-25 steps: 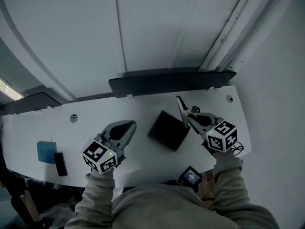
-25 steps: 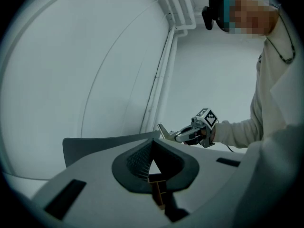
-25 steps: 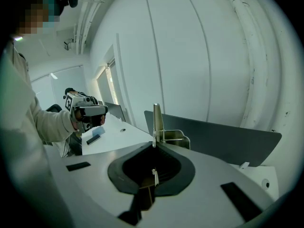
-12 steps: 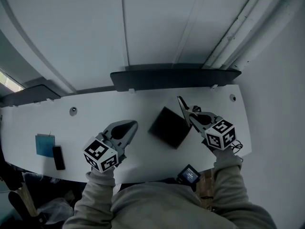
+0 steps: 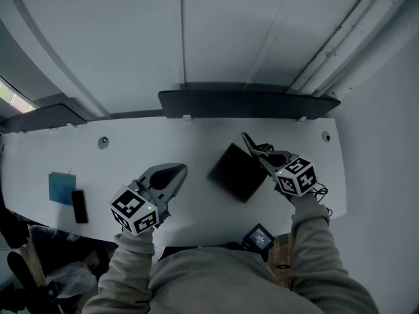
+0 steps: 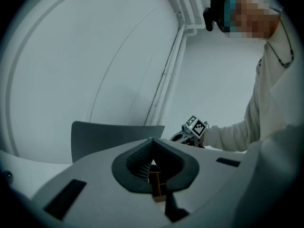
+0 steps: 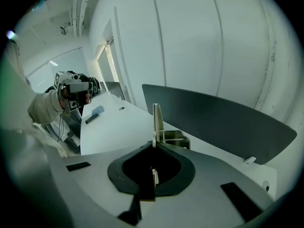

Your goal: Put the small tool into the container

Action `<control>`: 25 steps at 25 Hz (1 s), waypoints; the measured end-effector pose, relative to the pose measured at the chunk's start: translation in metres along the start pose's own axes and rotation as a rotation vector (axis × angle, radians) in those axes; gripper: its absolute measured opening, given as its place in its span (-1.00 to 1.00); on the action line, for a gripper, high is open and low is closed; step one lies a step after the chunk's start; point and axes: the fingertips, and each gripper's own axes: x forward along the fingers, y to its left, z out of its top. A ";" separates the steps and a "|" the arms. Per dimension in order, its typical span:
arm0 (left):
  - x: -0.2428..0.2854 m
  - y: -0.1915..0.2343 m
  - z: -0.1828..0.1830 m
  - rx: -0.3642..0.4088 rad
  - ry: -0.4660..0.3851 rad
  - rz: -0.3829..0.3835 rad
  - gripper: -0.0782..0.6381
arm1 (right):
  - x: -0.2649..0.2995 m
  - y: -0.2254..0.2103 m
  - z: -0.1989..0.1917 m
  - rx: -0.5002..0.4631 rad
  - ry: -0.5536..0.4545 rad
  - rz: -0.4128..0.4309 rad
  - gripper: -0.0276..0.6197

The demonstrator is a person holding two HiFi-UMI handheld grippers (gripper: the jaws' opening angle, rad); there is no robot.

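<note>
The right claw [image 5: 262, 157] was pressed together on the small tool [image 5: 249, 144], a thin metal piece pinched at its lower end. In the right gripper view the claw [image 7: 154, 144] gripped the tool's base, and the flat blade [image 7: 156, 117] stood up past the tips, with a bent metal part just beside it. From the head view, the free end of the tool lay over the right corner of the container [image 5: 237, 173], a dark square box. No view showed whether the two touched. The container sat on the white bench [image 5: 163, 142] toward its right end, about midway between the back and front edges.

The left claw [image 5: 175, 169] was also pressed together, with nothing between its jaws. The left gripper view showed its tips [image 6: 152, 140] meeting. It hung over the bench near the front edge, left of the container and apart from it.

A long dark panel [image 5: 249, 103] ran along the back edge of the bench. Near the left end of the bench lay a blue card [image 5: 62, 188], with a small black bar [image 5: 79, 206] just beside it toward the front edge. A small device with a lit screen [image 5: 260, 237] showed just past the front edge, below the right forearm.
</note>
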 end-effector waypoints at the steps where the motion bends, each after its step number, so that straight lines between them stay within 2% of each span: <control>1: 0.000 -0.002 -0.001 -0.002 -0.001 -0.003 -0.78 | 0.002 0.000 -0.001 -0.005 0.008 0.001 -0.85; 5: -0.005 -0.003 -0.003 -0.001 0.003 0.003 -0.78 | 0.010 0.000 -0.012 -0.036 0.059 0.001 -0.85; 10: -0.012 -0.001 -0.004 -0.009 -0.006 0.022 -0.78 | 0.018 0.002 -0.020 -0.015 0.074 0.019 -0.85; 16: -0.017 -0.004 -0.008 -0.008 -0.004 0.038 -0.78 | 0.031 0.003 -0.035 -0.101 0.172 0.011 -0.85; 21: -0.022 -0.002 -0.008 -0.021 -0.019 0.050 -0.78 | 0.042 -0.002 -0.050 -0.076 0.231 0.003 -0.85; 25: -0.024 -0.003 -0.011 -0.024 -0.019 0.055 -0.78 | 0.050 -0.001 -0.058 -0.093 0.275 0.004 -0.85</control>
